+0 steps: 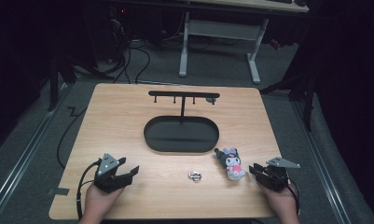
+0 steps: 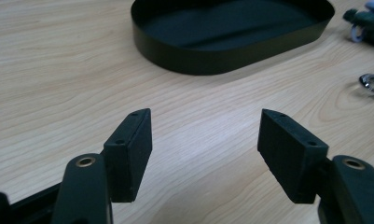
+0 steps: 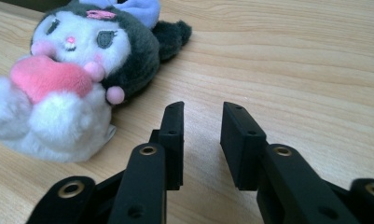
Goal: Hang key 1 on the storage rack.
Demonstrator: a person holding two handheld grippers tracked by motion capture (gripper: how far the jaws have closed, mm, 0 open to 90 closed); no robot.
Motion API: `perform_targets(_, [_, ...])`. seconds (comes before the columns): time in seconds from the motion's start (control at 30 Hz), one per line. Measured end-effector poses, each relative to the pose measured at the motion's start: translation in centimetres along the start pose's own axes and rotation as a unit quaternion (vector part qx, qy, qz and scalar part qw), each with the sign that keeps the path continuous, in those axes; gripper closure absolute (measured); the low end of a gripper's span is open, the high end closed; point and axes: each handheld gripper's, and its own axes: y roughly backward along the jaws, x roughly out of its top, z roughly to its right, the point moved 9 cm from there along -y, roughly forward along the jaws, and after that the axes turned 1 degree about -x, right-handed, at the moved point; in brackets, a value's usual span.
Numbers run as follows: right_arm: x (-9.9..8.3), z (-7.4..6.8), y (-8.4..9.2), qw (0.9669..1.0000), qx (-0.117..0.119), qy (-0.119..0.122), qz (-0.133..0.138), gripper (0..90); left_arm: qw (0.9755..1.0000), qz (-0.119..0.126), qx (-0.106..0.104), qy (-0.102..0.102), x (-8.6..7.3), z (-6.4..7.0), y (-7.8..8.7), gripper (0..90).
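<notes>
Two things sit loose near your right claw point(image 1: 261, 173): the plush toy point(image 1: 232, 164) just beside its narrowly parted jaws and the metal clip point(image 1: 194, 176) mid-tabletop point(image 1: 119, 116), so swinging in carelessly could knock either away, while your left claw point(image 1: 124, 173) gapes wide, empty.

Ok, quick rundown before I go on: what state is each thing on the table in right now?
Left gripper: open wide, holding nothing.
Right gripper: open slightly, holding nothing.
Plush toy: lying on the table, untouched.
Black tray: empty.
Hook stand: upright, nothing hanging on it.
Key ring: lying loose on the table.
</notes>
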Motion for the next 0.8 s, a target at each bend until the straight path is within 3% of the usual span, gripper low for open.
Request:
perform_targets(0.1, [-0.1,0.0,0.1,1.0,-0.004,-0.004,0.001,68.7,0.9999,-0.01,0.008,-0.008,-0.6,-0.6,-0.1,34.6])
perform_targets(0.3, [-0.2,0.1,0.1,0.9995,-0.026,-0.012,-0.009,65.0,0.9998,-0.014,-0.004,-0.016,-0.6,-0.5,-0.5,30.2])
perform_targets(0.33, [-0.1,0.0,0.2,0.9994,-0.031,-0.007,-0.015,63.7,0.9998,-0.008,-0.011,-0.013,-0.5,-0.3,-0.6,30.8])
perform_targets(0.53, [0.1,-0.4,0.4,0.9981,-0.043,0.008,-0.043,59.3,0.9993,-0.002,-0.006,-0.037,-0.6,0.1,-0.8,30.7])
perform_targets(0.57, [0.1,-0.6,0.5,0.9973,-0.043,0.005,-0.059,57.7,0.9992,0.002,-0.008,-0.04,-0.5,0.2,-0.8,30.2])
perform_targets(0.8, [0.7,-0.8,0.8,0.9948,-0.038,0.002,-0.095,51.9,0.9992,0.008,-0.015,-0.037,-0.4,0.2,-0.5,30.1])
